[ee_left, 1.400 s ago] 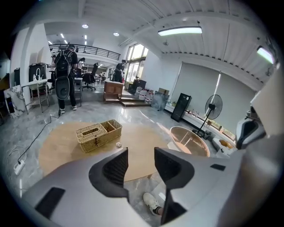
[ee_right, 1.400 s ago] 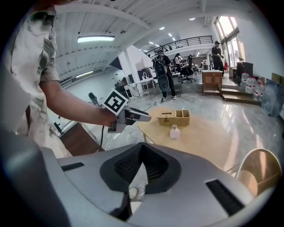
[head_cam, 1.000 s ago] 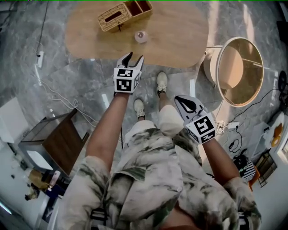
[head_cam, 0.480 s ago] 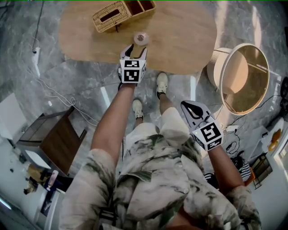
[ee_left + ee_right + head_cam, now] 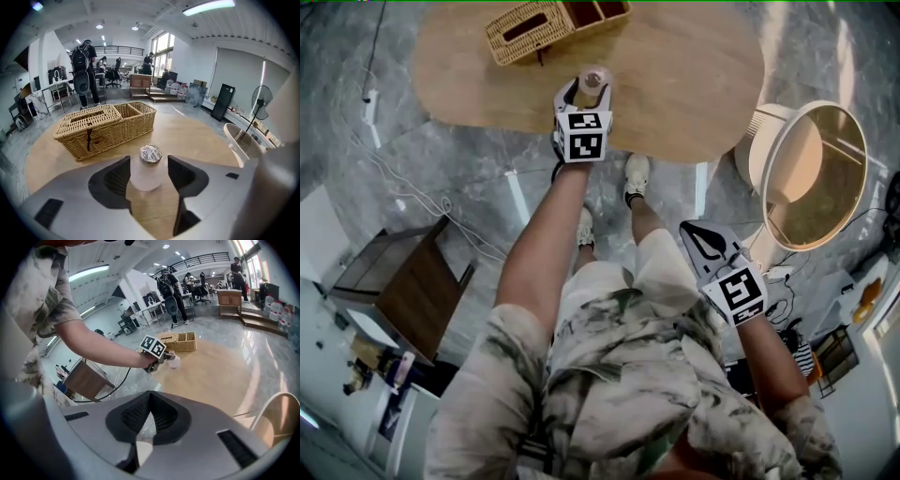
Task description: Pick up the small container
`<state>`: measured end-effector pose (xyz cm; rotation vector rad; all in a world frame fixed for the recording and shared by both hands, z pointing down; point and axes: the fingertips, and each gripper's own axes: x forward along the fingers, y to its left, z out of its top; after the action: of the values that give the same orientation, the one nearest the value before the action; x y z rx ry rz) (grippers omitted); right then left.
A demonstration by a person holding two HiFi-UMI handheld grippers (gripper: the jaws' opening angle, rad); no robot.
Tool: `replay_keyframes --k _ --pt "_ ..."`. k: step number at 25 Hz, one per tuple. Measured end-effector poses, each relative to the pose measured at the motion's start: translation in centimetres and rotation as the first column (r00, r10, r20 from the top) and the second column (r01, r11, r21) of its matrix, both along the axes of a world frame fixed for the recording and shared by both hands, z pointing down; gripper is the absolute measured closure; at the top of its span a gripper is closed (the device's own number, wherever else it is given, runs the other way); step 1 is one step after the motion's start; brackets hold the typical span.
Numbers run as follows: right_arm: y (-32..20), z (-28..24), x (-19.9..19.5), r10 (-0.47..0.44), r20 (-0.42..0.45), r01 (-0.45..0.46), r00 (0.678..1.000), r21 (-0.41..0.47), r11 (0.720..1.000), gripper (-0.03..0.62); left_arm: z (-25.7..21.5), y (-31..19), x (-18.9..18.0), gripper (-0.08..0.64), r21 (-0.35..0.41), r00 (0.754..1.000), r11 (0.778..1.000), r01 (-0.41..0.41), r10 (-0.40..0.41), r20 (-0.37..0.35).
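Left hand-held gripper, jaws just opened wide around the small container, not gripping, may topple it if one jaw touches first.

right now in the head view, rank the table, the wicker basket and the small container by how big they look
1. wooden table
2. wicker basket, cut off at the top edge
3. small container, clearly smallest
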<state>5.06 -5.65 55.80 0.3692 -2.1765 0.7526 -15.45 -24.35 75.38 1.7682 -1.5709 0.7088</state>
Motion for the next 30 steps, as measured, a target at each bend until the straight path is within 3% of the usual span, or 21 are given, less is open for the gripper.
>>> replay_keyframes --k 17,22,30 --pt "0.7 2.7 1.9 -0.030 -0.025 0.028 0.999 -0.080 0.996 0.572 1.8 -2.0 0.1 0.337 0.006 0.997 0.999 0.050 -0.050 0.062" --pt "0.6 2.8 1.6 -0.015 -0.020 0.014 1.000 -0.086 0.996 0.572 1.3 -2.0 0.3 0.388 0.042 0.995 0.998 0.038 -0.041 0.091" --pt "0.5 2.8 1.3 -0.005 -0.017 0.004 1.000 -0.078 0.997 0.572 1.2 -2.3 0.1 0.407 0.014 0.997 1.000 -0.019 0.018 0.079"
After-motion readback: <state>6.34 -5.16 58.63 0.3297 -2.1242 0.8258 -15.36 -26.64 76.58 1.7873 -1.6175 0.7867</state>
